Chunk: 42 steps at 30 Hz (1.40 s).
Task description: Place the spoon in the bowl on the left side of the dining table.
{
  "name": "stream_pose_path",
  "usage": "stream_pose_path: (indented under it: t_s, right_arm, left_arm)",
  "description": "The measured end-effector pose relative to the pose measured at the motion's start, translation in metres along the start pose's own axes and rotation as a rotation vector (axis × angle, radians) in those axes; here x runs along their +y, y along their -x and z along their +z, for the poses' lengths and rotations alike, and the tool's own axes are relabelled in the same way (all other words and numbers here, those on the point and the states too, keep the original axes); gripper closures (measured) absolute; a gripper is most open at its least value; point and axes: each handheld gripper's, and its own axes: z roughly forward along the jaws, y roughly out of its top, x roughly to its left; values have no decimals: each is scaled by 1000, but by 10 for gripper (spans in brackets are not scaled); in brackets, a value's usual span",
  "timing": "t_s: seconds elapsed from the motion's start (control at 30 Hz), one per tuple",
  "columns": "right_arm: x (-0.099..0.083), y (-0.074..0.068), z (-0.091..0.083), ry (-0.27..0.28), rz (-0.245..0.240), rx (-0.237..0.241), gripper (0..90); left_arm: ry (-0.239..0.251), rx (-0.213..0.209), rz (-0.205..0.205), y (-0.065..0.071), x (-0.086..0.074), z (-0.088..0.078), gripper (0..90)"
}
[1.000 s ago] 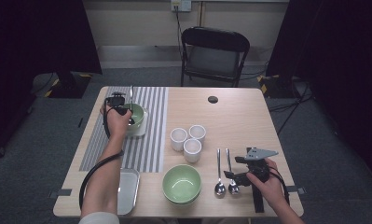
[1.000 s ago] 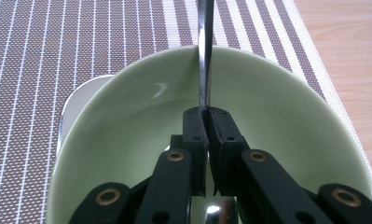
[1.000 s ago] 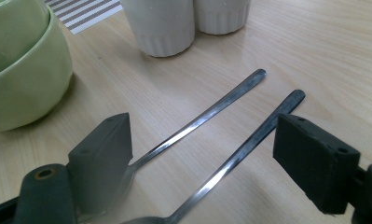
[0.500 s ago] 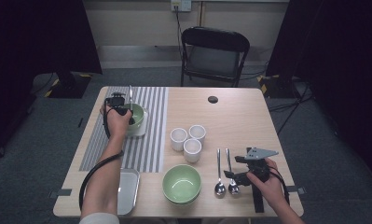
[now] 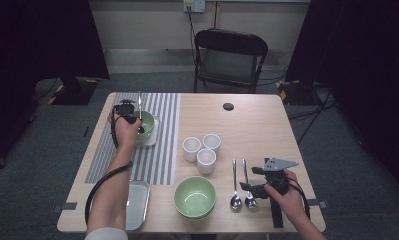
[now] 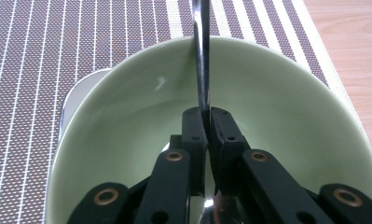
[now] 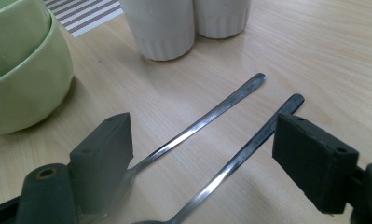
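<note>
While the left gripper (image 5: 128, 111) hung over the green bowl (image 5: 146, 124) on the striped mat (image 5: 159, 135), its jaws were clamped on the thin handle of a spoon (image 6: 201, 56), having just been closing on it. That handle stood upright above the bowl, with the spoon's head down inside it. The bowl sat on a small white dish (image 5: 153, 137) at the far left of the tabletop (image 5: 257, 125). Near the front right, the right gripper (image 5: 247, 187) rested with its jaws wide apart around two spoons (image 7: 230, 135) lying side by side, beside a second green bowl (image 5: 195, 197) and three white cups (image 5: 202, 150).
</note>
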Motion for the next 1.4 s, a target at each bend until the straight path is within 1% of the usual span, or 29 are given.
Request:
stream_pose_path:
  t_s: [0.1,0.27,0.3,0.37,0.5,0.53,0.63,0.67,0.7,0.8,0.87,0.9,0.93,0.97,1.03,1.07,1.13,1.17,1.2,1.27,1.3,1.37,1.4]
  right_arm:
    - [0,0,0,-1,2,0,196]
    - [0,0,0,-1,2,0,196]
    - [0,0,0,-1,2,0,196]
    - [0,0,0,1,1,1,196]
    - [0,0,-1,-3,1,-4,196]
    - [0,0,-1,-4,1,-5,196]
    - [0,0,-1,-5,0,-7,196]
    - [0,0,-1,-2,1,-6,196]
    - [1,0,-1,-1,2,-7,196]
    - [1,0,-2,-1,4,-8,196]
    - [1,0,-1,-2,4,-7,195]
    - [1,0,-1,-3,5,-8,196]
    - [1,0,-1,-3,5,-7,195]
    - [1,0,-1,-2,6,-6,196]
    - [1,-1,-1,-2,5,-5,196]
    - [2,-1,-1,-3,6,-5,195]
    - [2,-2,-1,-5,3,-8,196]
    - [2,-2,-1,-5,3,-8,196]
    - [3,-2,-1,-5,1,-12,195]
    - [3,-1,-2,-5,0,-11,196]
    - [4,-1,-2,-3,1,-11,196]
    - [4,-1,-2,-5,3,-13,196]
    - [4,-1,-3,-6,2,-15,196]
  left_arm:
    - [-5,1,11,0,1,0,860]
    - [-1,-3,5,2,0,0,858]
    - [-1,-4,5,2,0,0,853]
    - [-6,-6,19,0,1,-1,822]
    - [-9,-3,16,-1,1,-4,807]
    - [5,-6,-1,0,1,-3,799]
    - [0,-3,7,-2,0,-5,789]
    - [2,-2,-1,-1,0,-5,780]
    - [8,-10,-10,-1,0,-5,769]
    - [5,-6,-2,-2,0,-7,744]
    - [0,-16,-9,-1,0,-8,711]
    - [-8,-16,-4,-2,-1,-9,713]
    - [-6,-13,-9,-2,-1,-10,704]
    - [-1,-19,-15,-2,-2,-10,691]
    - [-8,-9,0,-3,-3,-12,674]
    - [-3,-11,-16,-4,-3,-13,668]
    - [-2,-25,-20,-5,-4,-16,639]
    - [1,-19,-16,-5,-4,-17,627]
    - [4,-28,-21,-5,-3,-19,613]
    - [3,-32,-12,-4,-1,-23,603]
    - [8,-42,-22,-3,-1,-24,594]
    - [-1,-53,-13,-3,0,-28,572]
    - [-1,-48,-18,-2,0,-29,562]
